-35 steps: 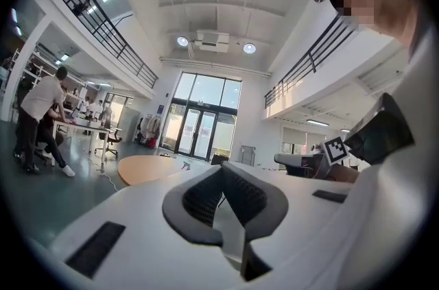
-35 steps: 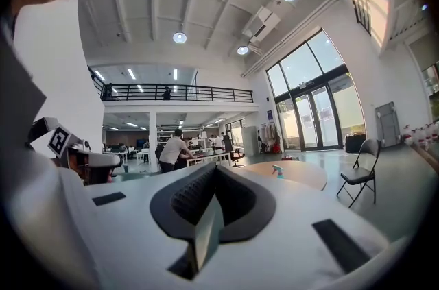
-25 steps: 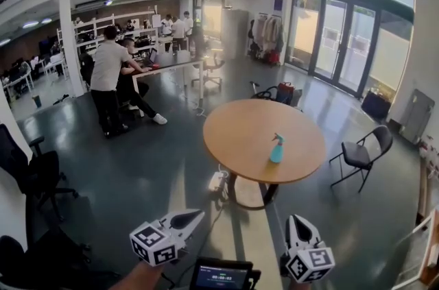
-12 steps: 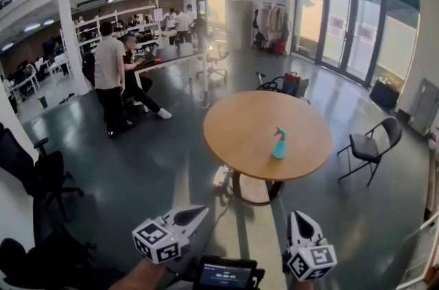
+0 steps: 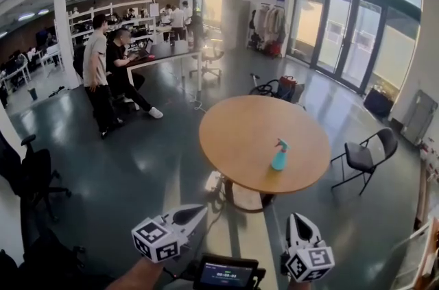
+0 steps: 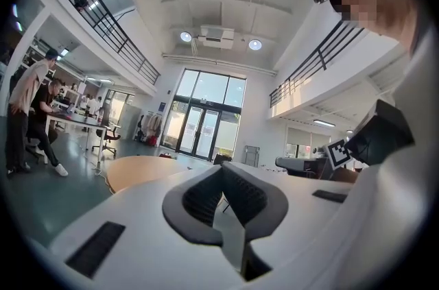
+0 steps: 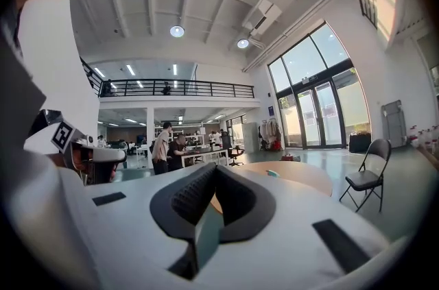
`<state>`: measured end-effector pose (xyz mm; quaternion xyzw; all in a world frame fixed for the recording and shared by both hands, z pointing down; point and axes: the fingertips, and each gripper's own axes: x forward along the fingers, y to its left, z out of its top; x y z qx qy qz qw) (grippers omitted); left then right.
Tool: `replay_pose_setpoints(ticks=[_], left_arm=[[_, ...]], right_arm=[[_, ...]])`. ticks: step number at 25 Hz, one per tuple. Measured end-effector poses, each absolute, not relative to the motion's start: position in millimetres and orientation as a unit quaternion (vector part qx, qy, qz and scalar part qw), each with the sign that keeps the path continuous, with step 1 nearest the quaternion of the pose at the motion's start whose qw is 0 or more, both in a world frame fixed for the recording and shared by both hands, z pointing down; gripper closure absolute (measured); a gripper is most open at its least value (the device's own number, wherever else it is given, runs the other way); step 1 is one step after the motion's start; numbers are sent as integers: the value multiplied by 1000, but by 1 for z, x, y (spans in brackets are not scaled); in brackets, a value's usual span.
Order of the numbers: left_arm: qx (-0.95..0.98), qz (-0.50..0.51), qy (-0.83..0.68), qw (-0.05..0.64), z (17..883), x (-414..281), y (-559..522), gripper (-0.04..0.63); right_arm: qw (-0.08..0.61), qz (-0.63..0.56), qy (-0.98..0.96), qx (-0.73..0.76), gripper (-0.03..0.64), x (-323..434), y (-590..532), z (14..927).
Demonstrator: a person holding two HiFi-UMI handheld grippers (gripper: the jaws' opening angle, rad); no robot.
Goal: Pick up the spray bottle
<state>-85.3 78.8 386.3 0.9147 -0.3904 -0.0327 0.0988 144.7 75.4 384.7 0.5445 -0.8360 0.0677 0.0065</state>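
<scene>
A small teal spray bottle stands upright on the round wooden table, toward its right side. In the right gripper view the spray bottle is a tiny teal speck on the table. My left gripper and right gripper are low at the head view's bottom edge, well short of the table, both shut and empty. The left gripper view shows its closed jaws and a slice of the table; the bottle is not visible there. In the right gripper view the gripper has its pads together.
A black folding chair stands right of the table. A power strip and cables lie on the floor by the table's pedestal. Two people are at a desk at the back left. Office chairs stand at the left. Glass doors are behind.
The whole view has shifted a little as I walk toward the table; the table and bottle sit slightly larger and closer. Both grippers stay shut in the same place in the head view.
</scene>
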Motion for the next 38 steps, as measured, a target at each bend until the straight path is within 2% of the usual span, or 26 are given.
replay_pose_setpoints(ticks=[26, 38], left_arm=[[941, -51, -314, 117, 386, -143, -79, 595], [938, -51, -324, 111, 391, -129, -149, 595]], right_arm=[[32, 71, -796, 600, 614, 82, -50, 374], [30, 65, -815, 576, 614, 88, -126, 385]])
